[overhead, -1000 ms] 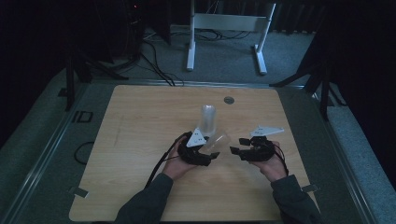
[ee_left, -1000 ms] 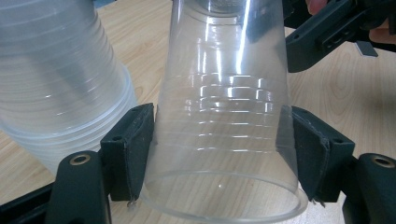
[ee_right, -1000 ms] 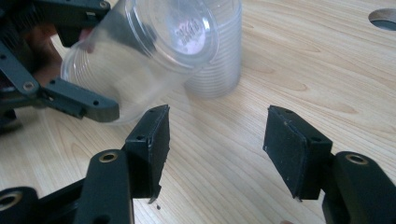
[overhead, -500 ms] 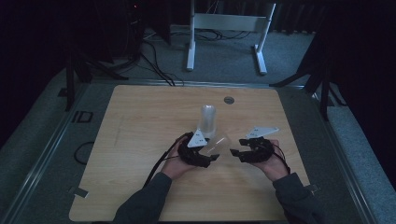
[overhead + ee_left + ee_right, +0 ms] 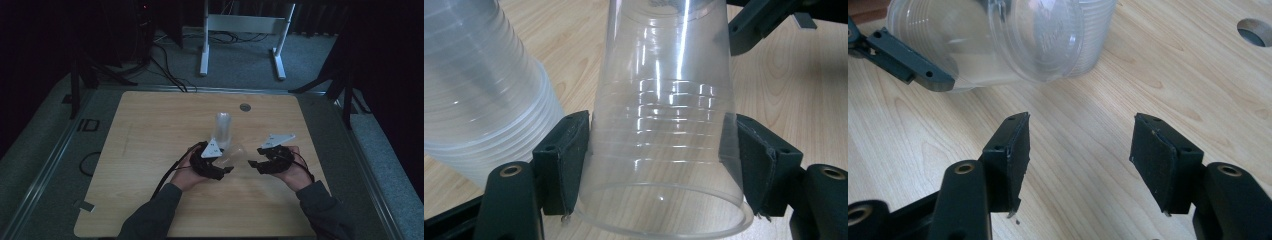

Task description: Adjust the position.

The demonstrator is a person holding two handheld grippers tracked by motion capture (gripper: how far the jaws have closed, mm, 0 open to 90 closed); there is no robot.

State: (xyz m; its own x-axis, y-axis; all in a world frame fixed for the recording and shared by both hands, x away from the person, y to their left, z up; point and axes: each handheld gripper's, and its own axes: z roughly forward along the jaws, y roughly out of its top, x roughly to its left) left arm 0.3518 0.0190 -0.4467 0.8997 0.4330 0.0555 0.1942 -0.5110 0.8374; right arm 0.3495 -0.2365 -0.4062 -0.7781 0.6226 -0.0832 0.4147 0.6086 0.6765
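Here, left gripper (image 5: 659,165) clamped on a clear plastic cup (image 5: 664,130) lying sideways just above the wooden table (image 5: 150,150), beside an upside-down stack of cups (image 5: 223,129), right gripper (image 5: 1080,160) spread with nothing between its jaws, nearby.

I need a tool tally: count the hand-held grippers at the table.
2. The left hand-held gripper is shut on a single clear cup beside the cup stack. The right hand-held gripper sits open to its right, nothing between its jaws.
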